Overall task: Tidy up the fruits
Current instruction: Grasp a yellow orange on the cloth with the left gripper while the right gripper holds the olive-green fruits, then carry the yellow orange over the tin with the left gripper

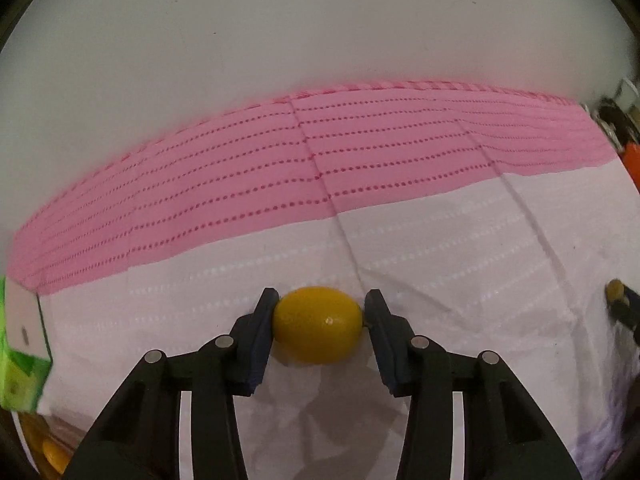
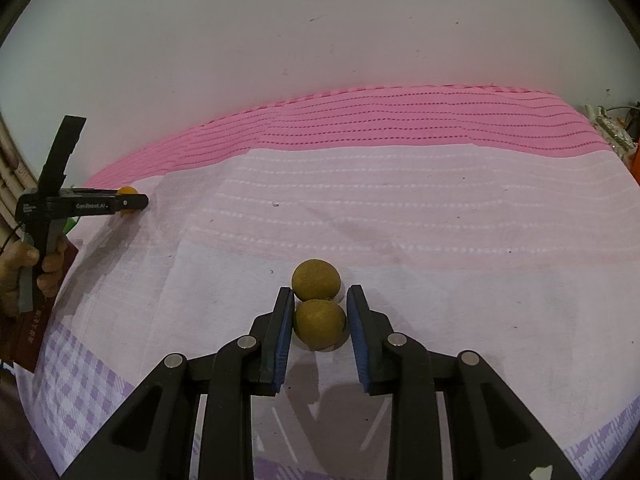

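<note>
- The left gripper (image 1: 320, 312) is clamping a smooth yellow oval fruit (image 1: 318, 325) between its two blue-padded fingers (image 1: 260, 332), one pad pressing each end of it.
- The yellow oval fruit is sitting right at the fingertips, low over the white cloth (image 1: 440, 264), and its shadow is falling on the cloth just beneath it.
- Ahead of the left gripper a pink cloth (image 1: 280, 168) with dotted rows is covering the far side of the surface, meeting a pale wall (image 1: 280, 32) beyond.
- To the left of that gripper a green and white box (image 1: 20, 344) is showing at the edge of the view.
- The right gripper (image 2: 320, 312) is resting with its fingers spread around a brownish round fruit (image 2: 319, 324); whether the pads are actually touching the fruit I cannot tell.
- A second brownish round fruit (image 2: 316, 280) is lying just beyond the fingertips, touching the first one.
- Both round fruits are sitting on the white cloth, which turns into a purple checked pattern (image 2: 80, 380) nearer the right gripper's base and to its left.
- Far to the left of the right gripper, the left gripper is appearing side-on with its yellow fruit at the tip, and the person's left hand (image 2: 28, 272) is gripping its handle.
</note>
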